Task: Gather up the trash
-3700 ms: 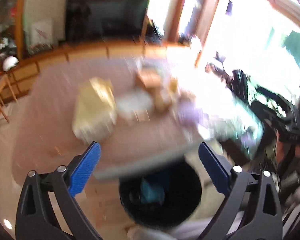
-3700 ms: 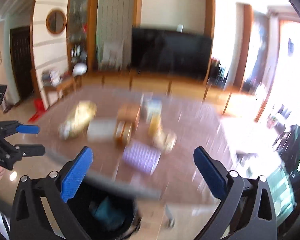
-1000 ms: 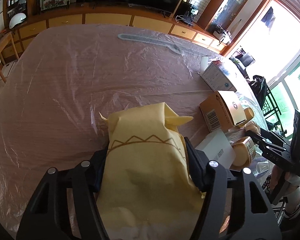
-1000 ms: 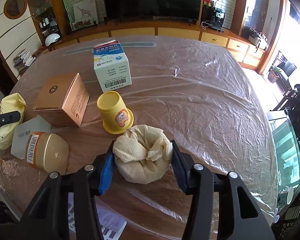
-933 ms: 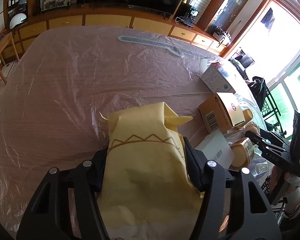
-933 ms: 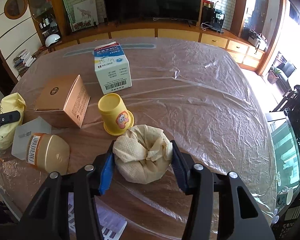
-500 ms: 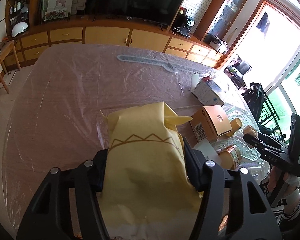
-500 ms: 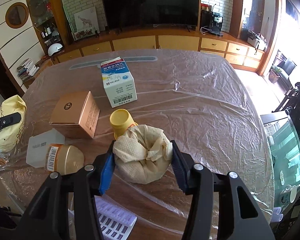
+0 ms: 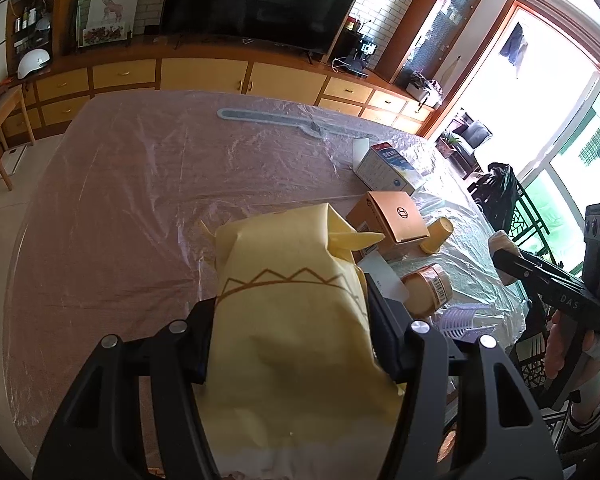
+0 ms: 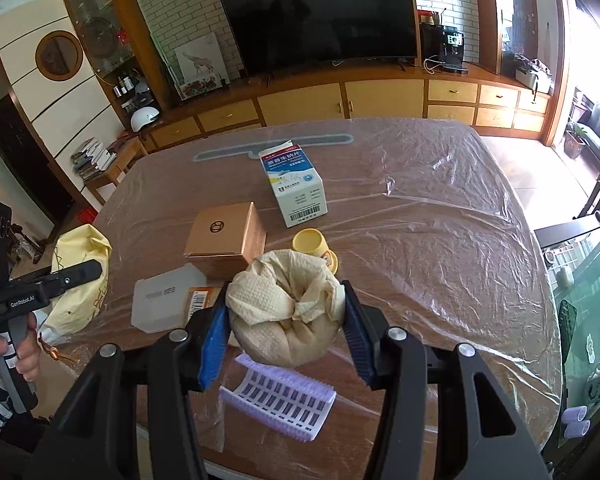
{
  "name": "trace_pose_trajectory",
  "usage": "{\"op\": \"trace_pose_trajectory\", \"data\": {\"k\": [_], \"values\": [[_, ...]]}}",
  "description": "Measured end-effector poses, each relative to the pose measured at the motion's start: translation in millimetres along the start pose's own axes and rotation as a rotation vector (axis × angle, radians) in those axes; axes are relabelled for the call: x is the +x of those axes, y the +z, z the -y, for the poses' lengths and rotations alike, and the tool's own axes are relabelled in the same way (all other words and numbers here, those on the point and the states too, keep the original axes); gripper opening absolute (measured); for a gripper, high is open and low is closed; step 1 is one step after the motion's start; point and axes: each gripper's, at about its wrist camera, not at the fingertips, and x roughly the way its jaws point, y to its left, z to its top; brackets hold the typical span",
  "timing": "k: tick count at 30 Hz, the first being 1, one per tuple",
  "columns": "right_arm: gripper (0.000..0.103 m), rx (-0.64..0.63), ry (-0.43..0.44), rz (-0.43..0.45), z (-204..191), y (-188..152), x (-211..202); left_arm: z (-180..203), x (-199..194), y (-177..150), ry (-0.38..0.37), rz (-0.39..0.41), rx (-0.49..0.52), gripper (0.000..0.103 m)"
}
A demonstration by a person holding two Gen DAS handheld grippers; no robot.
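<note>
My left gripper (image 9: 290,320) is shut on a yellow paper bag (image 9: 288,276) with a brown zigzag line, lifted off the table. In the right wrist view the same bag (image 10: 82,248) hangs at the left edge. My right gripper (image 10: 286,320) is shut on a crumpled beige paper wad (image 10: 284,300), held above the table; the left wrist view shows that wad (image 9: 500,240) at far right. A blue-and-white milk carton (image 10: 296,184), brown box (image 10: 226,236), yellow cup (image 10: 312,242), barcoded jar (image 9: 428,288), translucent white box (image 10: 164,296) and purple slotted plastic piece (image 10: 280,400) lie on the table.
The table (image 10: 440,240) is wrapped in wrinkled clear film. A long grey strip (image 9: 268,116) lies under the film at the far edge. Cabinets and a dark TV (image 10: 320,12) stand beyond. A glass-topped stand (image 10: 576,280) is at the right. A person's hand (image 10: 24,348) holds the left tool.
Both grippers, open over a black bin earlier, now grip the bag and the wad. Over the last second both rose, and the table items look smaller and farther below.
</note>
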Motion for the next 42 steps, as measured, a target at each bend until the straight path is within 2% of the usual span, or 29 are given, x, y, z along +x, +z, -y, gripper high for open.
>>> {"op": "trace_pose_trajectory", "data": {"k": [13, 42], "values": [[0.050, -0.044, 0.099, -0.012, -30, -25, -32, 31, -18, -25, 0.000, 0.002, 0.075, 0.060], [0.050, -0.090, 0.149, -0.085, -48, -83, -59, 66, -30, -76, -0.006, -0.049, 0.205, 0.060]]}}
